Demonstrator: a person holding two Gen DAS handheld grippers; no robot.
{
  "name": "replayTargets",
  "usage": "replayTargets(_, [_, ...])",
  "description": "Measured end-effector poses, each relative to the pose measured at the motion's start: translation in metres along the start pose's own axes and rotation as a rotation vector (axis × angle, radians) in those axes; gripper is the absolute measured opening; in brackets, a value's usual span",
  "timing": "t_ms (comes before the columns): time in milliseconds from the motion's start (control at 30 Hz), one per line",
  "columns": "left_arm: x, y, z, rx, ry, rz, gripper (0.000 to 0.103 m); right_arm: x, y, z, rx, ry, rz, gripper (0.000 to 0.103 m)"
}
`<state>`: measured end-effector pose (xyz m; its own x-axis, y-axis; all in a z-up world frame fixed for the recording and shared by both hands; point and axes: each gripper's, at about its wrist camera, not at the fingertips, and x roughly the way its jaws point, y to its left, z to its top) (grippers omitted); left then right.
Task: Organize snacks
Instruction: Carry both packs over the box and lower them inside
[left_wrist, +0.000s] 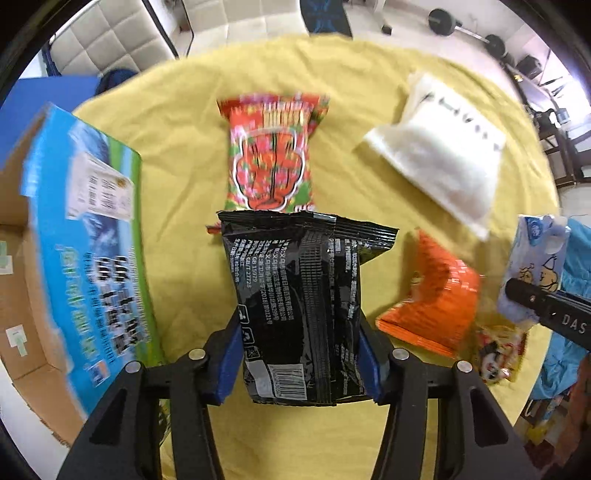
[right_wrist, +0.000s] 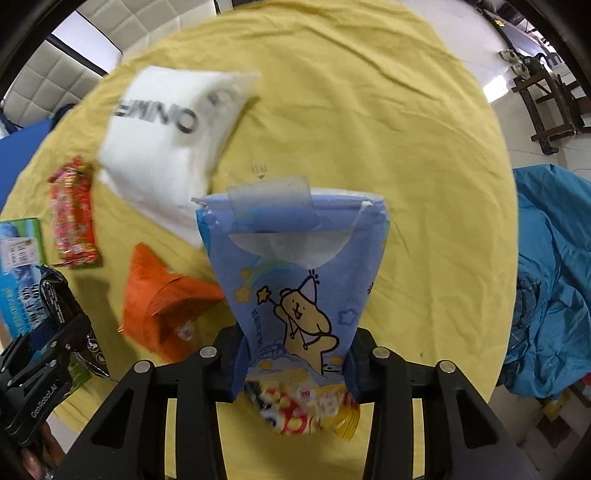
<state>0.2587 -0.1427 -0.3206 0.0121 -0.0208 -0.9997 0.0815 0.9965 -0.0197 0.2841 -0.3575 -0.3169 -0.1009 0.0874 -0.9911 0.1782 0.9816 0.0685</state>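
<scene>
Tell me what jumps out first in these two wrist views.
Each gripper holds a packet above the yellow tablecloth: the left gripper grips a black snack bag, and the right gripper a blue tissue pack with a cartoon bear. Nearby lie a white packet, an orange bag and a red snack bag.

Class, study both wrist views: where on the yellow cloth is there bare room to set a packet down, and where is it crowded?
Free: the wide stretch of yellow cloth right of the white packet and beyond the blue tissue pack. Crowded: the left side, where the red snack bag, orange packet and cardboard box sit.
</scene>
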Motion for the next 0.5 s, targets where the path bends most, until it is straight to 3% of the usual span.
replayTargets(133, [-0.045, 0.016, 0.001, -0.007, -0.048, -0.035, 0.051, -0.051, 0.018, -0.016, -0.036, -0.054, 0.051, 0.043])
replayTargets(267, [-0.084, 0.038, -0.019, -0.013, -0.107, -0.061, 0.051, -0.093, 0.035, -0.044, -0.088, -0.115, 0.102, 0.043])
replayTargets(500, [-0.13, 0.075, -0.04, -0.016, -0.198, -0.069, 0.051, -0.119, 0.095, -0.098, -0.156, -0.185, 0.168, 0.043])
